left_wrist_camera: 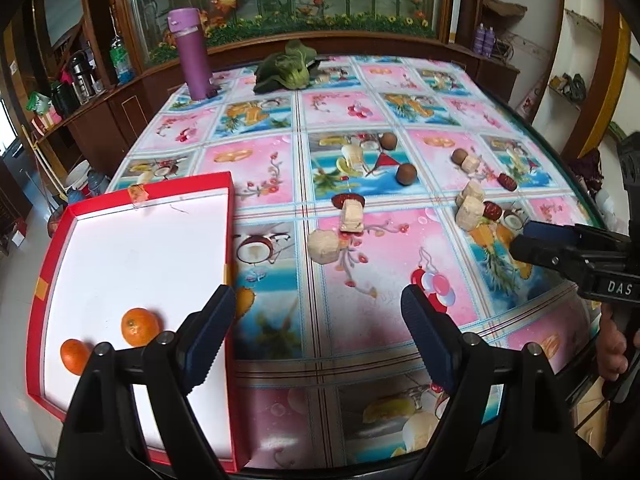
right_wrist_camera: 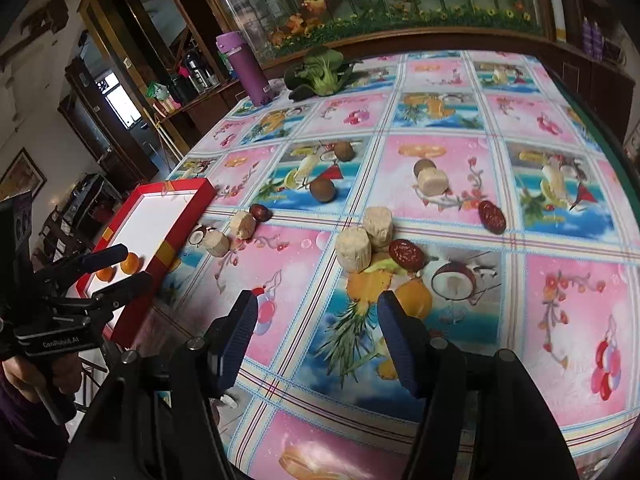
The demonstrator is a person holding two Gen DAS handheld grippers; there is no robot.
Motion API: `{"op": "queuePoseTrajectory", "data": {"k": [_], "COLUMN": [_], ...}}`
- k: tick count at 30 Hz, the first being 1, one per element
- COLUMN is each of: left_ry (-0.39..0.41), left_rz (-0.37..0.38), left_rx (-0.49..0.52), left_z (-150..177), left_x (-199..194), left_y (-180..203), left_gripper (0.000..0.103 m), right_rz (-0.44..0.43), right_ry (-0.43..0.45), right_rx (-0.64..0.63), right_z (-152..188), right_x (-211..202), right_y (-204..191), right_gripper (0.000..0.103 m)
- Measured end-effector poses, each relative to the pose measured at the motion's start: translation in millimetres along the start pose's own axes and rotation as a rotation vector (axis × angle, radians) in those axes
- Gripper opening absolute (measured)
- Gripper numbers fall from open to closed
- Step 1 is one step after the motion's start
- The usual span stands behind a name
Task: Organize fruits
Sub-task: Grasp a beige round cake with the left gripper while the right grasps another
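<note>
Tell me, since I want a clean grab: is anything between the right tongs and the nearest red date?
Nothing visible. The right tongs are open, with only printed tablecloth before the red date. A pale cylinder stands beside it, left.

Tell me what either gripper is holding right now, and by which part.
Nothing is held. The left gripper and the right gripper both have open jaws with only the patterned tablecloth between them.

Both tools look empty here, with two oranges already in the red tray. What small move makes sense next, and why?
Probably ease the open right tool forward toward the red date just ahead. The red tray holds only two oranges, while the other fruit lies loose on the table.
</note>
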State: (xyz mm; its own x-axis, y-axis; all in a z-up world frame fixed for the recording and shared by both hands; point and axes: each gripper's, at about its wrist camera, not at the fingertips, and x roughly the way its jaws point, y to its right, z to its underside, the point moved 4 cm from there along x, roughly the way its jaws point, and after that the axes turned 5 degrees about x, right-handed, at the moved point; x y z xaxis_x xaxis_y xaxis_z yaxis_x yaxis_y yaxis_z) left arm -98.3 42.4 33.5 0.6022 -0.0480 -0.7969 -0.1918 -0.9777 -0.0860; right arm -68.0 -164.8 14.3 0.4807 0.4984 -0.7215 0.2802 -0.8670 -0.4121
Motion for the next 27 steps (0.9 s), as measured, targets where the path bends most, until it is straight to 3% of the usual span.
{"op": "queuePoseTrajectory", "data": {"k": [3,12,16,18,21,27], "left_ry": [-0.017,-0.053,-0.07,-0.08,-0.115,-0.148], "left_rz": [-0.014,-0.003,0.0,0.003,0.009,0.034], "left_rx": [-0.001,0.002,0.019,0.028,0.034,0.023], "left_z": [1,-10,-22,-24,-25,-24], "left_x": [6,28,44,52,67,84], "left_y": [-2,-9,-8,-5,-3,-2], "left_gripper": [0.085,0.085,0.085,0.084,0.071,0.054], "right_rz": [0.025,0.067,0.091,0.094,0.089,0.037], "right_ry": [-0.006,-0.023,-0.012,-0.01,0.0,0.004], "right_rx": [0.019,0.063,0.04,0.032,0.022,0.029], "right_z": [-4,-15,-15,-15,-15,-13], "right_x": [15,44,46,47,47,45], "right_y": [7,20,19,20,21,22], "right_gripper": [0.061,0.046,0.029,0.026,0.026,0.026]}}
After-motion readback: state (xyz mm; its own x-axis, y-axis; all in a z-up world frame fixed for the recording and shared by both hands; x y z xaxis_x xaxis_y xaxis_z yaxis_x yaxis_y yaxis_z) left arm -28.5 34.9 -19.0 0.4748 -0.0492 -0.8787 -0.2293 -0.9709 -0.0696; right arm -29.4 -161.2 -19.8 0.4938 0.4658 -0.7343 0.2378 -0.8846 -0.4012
